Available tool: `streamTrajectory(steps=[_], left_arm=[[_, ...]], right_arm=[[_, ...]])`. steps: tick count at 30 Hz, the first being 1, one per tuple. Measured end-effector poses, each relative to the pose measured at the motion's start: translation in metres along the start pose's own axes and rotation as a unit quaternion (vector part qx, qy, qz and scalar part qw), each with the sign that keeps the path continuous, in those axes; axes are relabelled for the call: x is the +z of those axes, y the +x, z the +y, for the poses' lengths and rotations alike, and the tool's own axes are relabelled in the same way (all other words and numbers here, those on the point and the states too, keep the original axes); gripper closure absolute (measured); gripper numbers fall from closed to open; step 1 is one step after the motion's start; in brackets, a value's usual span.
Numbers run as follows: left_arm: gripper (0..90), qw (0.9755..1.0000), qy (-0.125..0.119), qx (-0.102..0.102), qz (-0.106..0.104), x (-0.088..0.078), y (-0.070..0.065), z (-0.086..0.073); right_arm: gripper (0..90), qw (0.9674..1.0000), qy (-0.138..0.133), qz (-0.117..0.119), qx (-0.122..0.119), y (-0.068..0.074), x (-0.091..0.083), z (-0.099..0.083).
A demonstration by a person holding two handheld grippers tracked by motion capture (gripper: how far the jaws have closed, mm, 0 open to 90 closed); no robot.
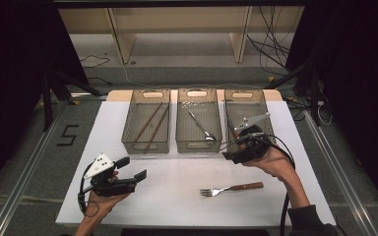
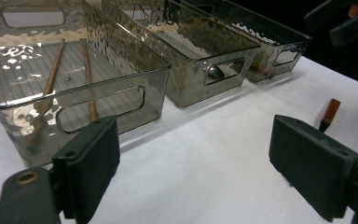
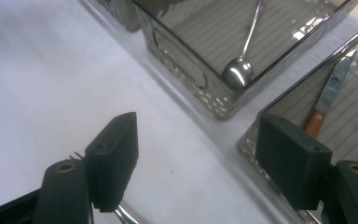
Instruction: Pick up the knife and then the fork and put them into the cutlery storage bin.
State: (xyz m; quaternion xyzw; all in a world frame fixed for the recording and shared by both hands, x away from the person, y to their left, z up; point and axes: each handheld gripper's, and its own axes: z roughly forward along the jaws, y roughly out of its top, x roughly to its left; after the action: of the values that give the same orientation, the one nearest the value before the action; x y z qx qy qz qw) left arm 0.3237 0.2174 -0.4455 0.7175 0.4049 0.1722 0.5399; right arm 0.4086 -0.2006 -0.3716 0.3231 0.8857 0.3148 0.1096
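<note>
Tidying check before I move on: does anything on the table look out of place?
Yes: the fork lies loose on the white table, outside the three bins. The chopsticks are in the left bin, the spoon in the middle bin, a knife in the right bin. Nothing looks spilled or damaged.

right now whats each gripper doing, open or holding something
left gripper: open, fingers wide apart, nothing between them.
right gripper: open, nothing held, by the bin with the knife.
</note>
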Motion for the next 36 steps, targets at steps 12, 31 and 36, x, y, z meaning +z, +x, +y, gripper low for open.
streamTrajectory(steps=[12, 31, 36], left_arm=[[15.7, 1.0, 0.0, 0.0, 0.0, 0.0, 0.0, 0.0], [15.7, 1.0, -0.001, 0.002, -0.001, 0.0, 0.0, 0.0], [15.7, 1.0, -0.001, 0.002, -0.001, -0.001, -0.001, 0.0]], right_arm=[[29.3, 0.9995, 0.027, 0.006, -0.015, 0.009, 0.007, -0.016], [28.0, 0.9948, 0.093, 0.01, -0.039, 0.02, 0.02, -0.035], [28.0, 0.9925, 0.112, 0.015, -0.046, 0.021, 0.025, -0.041]])
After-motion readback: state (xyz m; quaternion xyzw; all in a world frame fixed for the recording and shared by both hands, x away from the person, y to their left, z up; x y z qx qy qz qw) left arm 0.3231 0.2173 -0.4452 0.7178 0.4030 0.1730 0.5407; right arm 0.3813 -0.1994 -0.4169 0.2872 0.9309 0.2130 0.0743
